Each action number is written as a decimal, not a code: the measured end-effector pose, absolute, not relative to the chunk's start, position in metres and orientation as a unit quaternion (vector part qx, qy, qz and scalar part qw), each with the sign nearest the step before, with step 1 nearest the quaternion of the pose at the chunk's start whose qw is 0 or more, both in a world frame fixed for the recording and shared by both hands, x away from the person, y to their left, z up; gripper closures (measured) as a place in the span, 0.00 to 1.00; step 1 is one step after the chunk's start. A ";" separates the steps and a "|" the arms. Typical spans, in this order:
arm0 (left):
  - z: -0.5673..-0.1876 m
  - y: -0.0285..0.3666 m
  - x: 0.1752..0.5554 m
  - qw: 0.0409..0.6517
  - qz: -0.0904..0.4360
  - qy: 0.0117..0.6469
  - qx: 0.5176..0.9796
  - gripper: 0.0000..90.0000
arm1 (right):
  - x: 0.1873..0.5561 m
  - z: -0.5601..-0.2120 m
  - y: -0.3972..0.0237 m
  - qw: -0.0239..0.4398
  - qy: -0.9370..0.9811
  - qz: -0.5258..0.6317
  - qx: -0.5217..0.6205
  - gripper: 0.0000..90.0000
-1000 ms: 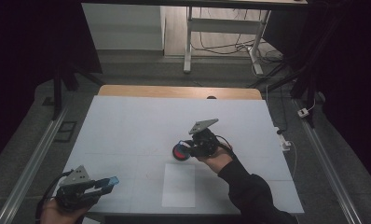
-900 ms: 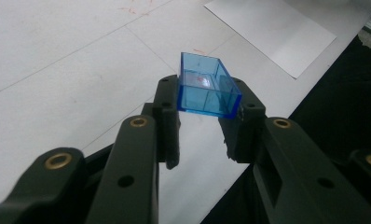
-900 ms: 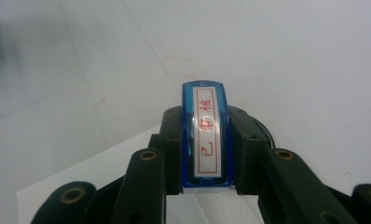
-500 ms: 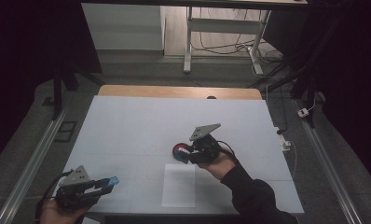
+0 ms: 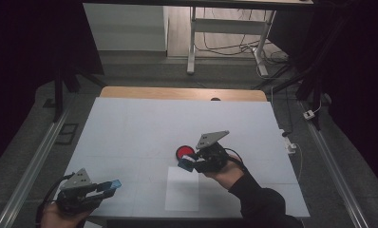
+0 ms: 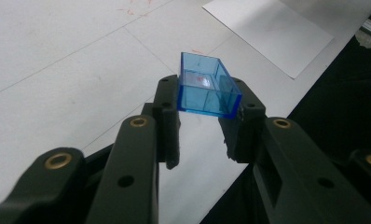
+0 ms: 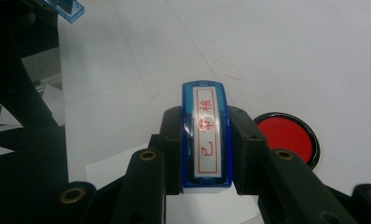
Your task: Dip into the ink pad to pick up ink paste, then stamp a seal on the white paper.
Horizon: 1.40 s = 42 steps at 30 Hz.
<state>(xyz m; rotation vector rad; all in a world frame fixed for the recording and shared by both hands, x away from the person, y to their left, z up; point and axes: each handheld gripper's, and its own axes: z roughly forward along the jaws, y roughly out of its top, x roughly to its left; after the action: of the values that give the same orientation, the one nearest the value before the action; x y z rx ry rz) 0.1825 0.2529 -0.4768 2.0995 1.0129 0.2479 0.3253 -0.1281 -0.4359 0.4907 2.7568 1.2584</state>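
In the high view the left gripper (image 5: 112, 184) sits at the lower left of the frame, close to the near edge of the white table (image 5: 130, 128), its jaws clamped on a clear blue plastic stamp cap (image 5: 113, 184); the left gripper view shows this open-topped rectangular cap (image 6: 206, 87) pinched at its sides between the black fingertips (image 6: 167, 100). Just right of the frame's centre, the right gripper (image 5: 187, 164) is clamped on a blue rectangular rubber stamp (image 5: 186, 163), and the right gripper view has that stamp (image 7: 207, 135) lying lengthwise between the pads, its white face with red characters turned up toward the camera. A round red ink pad in a black rim (image 5: 185, 152) lies on the table just above the stamp in the high view (at the right edge of the jaws in the right gripper view (image 7: 286, 136)). A white sheet of paper (image 5: 183, 190) lies just below the right gripper, its lower edge near the table's near edge. The upper half of the table up to the wooden strip (image 5: 177, 93) along its far edge lies bare, and the two grippers are well apart.
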 end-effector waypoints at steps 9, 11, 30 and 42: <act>-0.477 0.253 0.183 0.388 0.097 0.398 0.826 0.76 | 0.314 -0.432 -0.131 0.029 0.898 0.412 0.148 0.77; -0.477 0.253 0.183 0.388 0.097 0.398 0.826 0.76 | 0.311 -0.431 -0.131 0.026 0.898 0.416 0.144 0.77; -0.477 0.253 0.183 0.389 0.095 0.400 0.825 0.76 | 0.302 -0.429 -0.134 0.019 0.901 0.413 0.132 0.77; -0.477 0.253 0.183 0.388 0.096 0.399 0.825 0.76 | 0.301 -0.433 -0.134 0.018 0.904 0.408 0.124 0.77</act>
<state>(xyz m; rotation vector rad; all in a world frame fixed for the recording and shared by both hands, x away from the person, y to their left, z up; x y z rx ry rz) 0.1832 0.2530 -0.4767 2.0988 1.0147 0.2429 0.3012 -0.1340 -0.4330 0.3856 2.8091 1.2663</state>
